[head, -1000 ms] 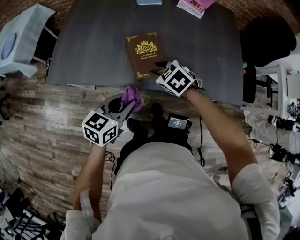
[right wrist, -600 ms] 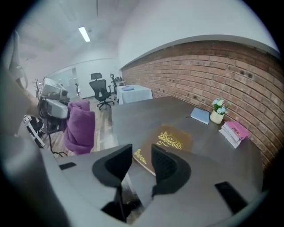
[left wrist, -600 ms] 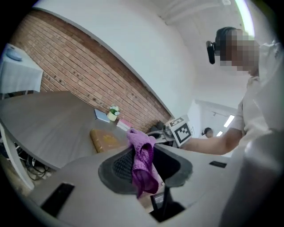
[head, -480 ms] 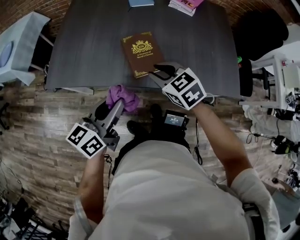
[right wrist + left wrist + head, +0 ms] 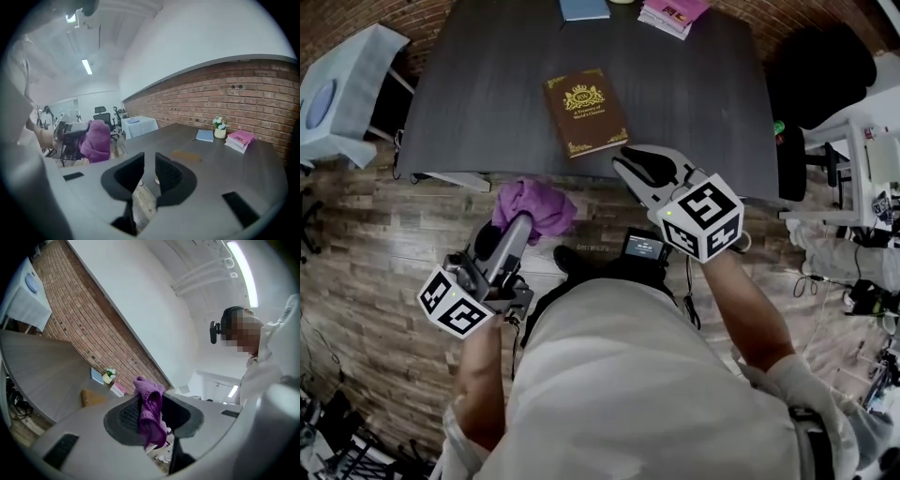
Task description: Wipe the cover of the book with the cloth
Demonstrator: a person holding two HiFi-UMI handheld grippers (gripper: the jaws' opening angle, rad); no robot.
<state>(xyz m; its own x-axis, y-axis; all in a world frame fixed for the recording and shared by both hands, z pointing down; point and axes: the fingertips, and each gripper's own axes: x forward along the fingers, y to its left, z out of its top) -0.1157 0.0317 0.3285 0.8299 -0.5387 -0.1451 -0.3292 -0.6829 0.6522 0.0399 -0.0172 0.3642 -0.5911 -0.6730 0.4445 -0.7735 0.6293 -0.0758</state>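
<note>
The brown book (image 5: 584, 112) with gold print lies shut on the dark table (image 5: 487, 94), near its front edge. My left gripper (image 5: 522, 223) hangs off the table's front, over the wood floor, shut on the purple cloth (image 5: 532, 206). In the left gripper view the cloth (image 5: 150, 411) bunches between the pads. My right gripper (image 5: 639, 167) hovers at the table's front edge, just right of and below the book, without touching it. Its jaws have just been closing; a narrow gap remains in the right gripper view (image 5: 150, 171) with nothing between them.
A blue notebook (image 5: 584, 8) and a pink stack of books (image 5: 673, 13) lie at the table's far edge, with a small flower pot (image 5: 219, 127) between them. A cloth-covered side table (image 5: 337, 94) stands left and a black chair (image 5: 816, 56) right.
Both grippers have drawn back from the table and risen toward the camera. The left carried the cloth leftward; the right left the book's corner and its jaws narrowed.
</note>
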